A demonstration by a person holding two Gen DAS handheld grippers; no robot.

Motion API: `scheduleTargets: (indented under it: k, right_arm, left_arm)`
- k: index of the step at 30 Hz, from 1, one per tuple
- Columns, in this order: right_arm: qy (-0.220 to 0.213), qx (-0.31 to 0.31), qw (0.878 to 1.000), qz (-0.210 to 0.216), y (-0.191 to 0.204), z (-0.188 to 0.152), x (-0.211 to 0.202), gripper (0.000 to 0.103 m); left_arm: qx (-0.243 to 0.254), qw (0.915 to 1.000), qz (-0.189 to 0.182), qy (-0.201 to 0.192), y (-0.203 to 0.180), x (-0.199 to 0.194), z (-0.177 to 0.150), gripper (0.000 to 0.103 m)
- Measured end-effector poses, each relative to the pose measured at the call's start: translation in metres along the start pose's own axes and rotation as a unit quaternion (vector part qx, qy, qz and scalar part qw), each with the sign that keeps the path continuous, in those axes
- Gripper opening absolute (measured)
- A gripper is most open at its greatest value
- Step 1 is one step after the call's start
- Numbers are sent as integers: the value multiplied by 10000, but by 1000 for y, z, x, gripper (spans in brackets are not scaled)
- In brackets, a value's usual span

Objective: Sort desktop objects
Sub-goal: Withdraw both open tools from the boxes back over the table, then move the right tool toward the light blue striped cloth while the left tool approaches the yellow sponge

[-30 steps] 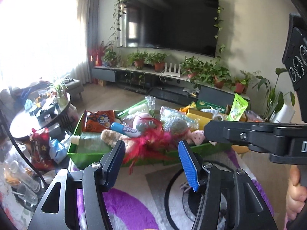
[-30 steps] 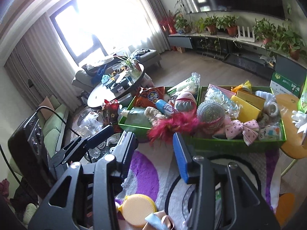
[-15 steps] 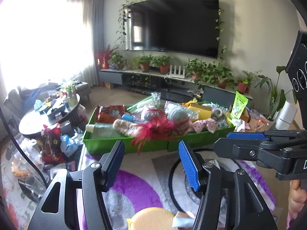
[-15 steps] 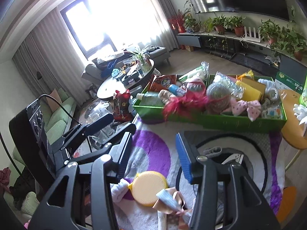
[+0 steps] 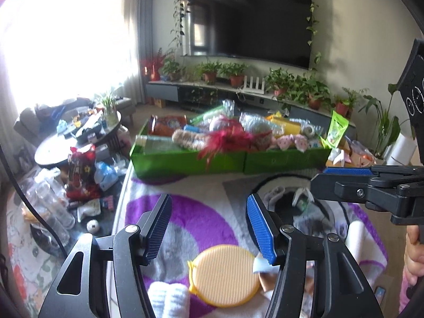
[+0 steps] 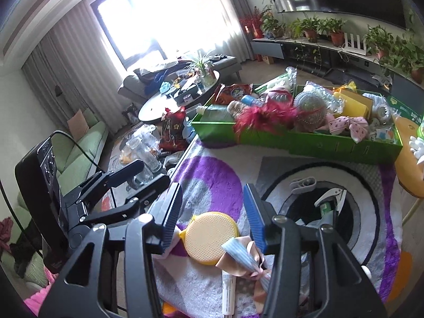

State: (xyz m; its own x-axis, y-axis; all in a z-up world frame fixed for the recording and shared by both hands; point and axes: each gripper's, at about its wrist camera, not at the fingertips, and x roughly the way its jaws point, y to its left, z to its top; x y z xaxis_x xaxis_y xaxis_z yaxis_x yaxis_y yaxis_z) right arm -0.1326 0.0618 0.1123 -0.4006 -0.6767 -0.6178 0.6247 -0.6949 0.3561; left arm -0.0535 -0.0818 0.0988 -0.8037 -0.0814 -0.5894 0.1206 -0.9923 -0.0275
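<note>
1. Left gripper (image 5: 209, 228): blue pads spread wide, nothing between them, hanging over the purple, white and grey rug (image 5: 185, 212).
2. Right gripper (image 6: 212, 206): pads apart, not holding anything, also above the rug, beside the left one.
3. Yellow round ribbed disc (image 6: 210, 237) lies flat on the rug just below both sets of fingers; not touched.
4. Striped ribbon bow (image 6: 245, 258) lies against the disc's right edge; a white tube (image 6: 229, 291) lies on the rug just beside the bow.
5. White rolled cloth (image 5: 169, 299) sits left of the disc, at the near edge of the left wrist view.
6. Green tray (image 5: 185, 160) stands at the far end of the rug, well apart from the grippers, packed full: red feather toy (image 6: 265, 116) hanging over the front wall, silver mesh ball (image 6: 310, 108), orange snack bag (image 5: 168, 126), yellow box (image 6: 352, 104), pink bow (image 6: 344, 124).
7. White clip (image 6: 328, 194) and grey clip (image 6: 302, 184) lie in the rug's black ring (image 6: 371, 212), right of the disc.
8. A person's fingers (image 5: 413, 251) show at the right edge, on the right tool's handle.
</note>
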Motion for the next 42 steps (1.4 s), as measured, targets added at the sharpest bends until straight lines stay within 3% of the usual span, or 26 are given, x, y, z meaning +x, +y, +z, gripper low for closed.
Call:
scheduleTargets:
  k: [11, 23, 42]
  right_arm:
    - [553, 128, 9984, 63, -7, -32, 48, 48]
    - [1016, 176, 9946, -78, -14, -47, 88, 48]
    - [1365, 88, 9906, -37, -15, -56, 121, 48]
  left_arm:
    - [-130, 9973, -106, 719, 14, 41, -52, 60]
    - [-95, 9908, -482, 1257, 15, 67, -79, 60]
    - [-138, 9857, -586, 1574, 16, 76, -96, 60]
